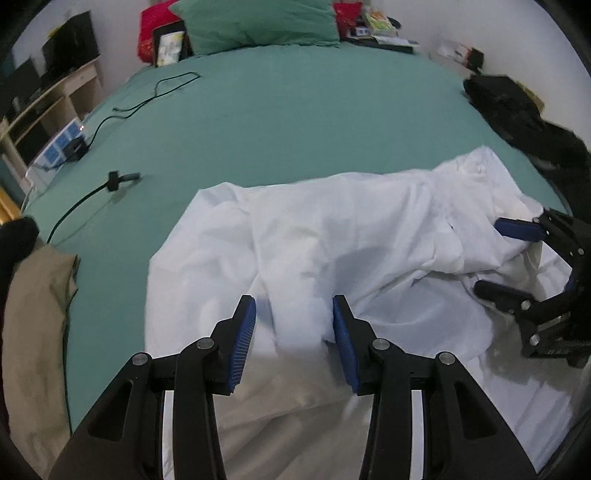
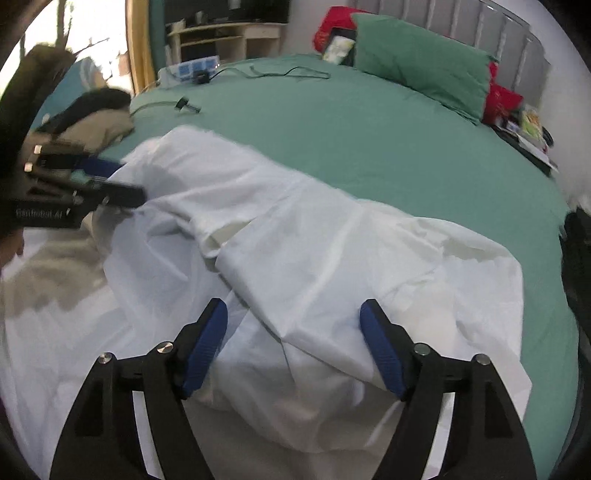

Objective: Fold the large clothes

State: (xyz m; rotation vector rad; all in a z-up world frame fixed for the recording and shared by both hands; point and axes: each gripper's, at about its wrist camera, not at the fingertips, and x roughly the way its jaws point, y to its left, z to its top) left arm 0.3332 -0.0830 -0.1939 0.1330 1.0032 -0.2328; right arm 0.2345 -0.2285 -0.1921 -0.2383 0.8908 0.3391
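Left wrist view only: black clothing pile (image 1: 517, 110) at the bed's far right edge, and the right gripper (image 1: 513, 258) seen side-on over the garment's right end. Right wrist view only: grey slatted headboard (image 2: 498, 33), bright window (image 2: 74, 44) at left, and the left gripper (image 2: 110, 181) seen side-on, blurred.

Counts: one white garment (image 1: 332, 240), one green pillow (image 1: 258, 22), one beige item (image 1: 37, 314) at the bed's left edge, two black cables (image 1: 159, 88) on the sheet, two grippers.

Garment: large, thin white cloth, crumpled, with overlapping folds and creases, lying across the near half of the green bed (image 1: 277, 122), near edge running out of frame under both cameras.

Left gripper (image 1: 293, 328): fingers about half open, a raised ridge of cloth between them; can't tell whether the pads pinch it. Right gripper (image 2: 293, 332): fingers spread wide, cloth lying loose beneath and between them, nothing gripped.
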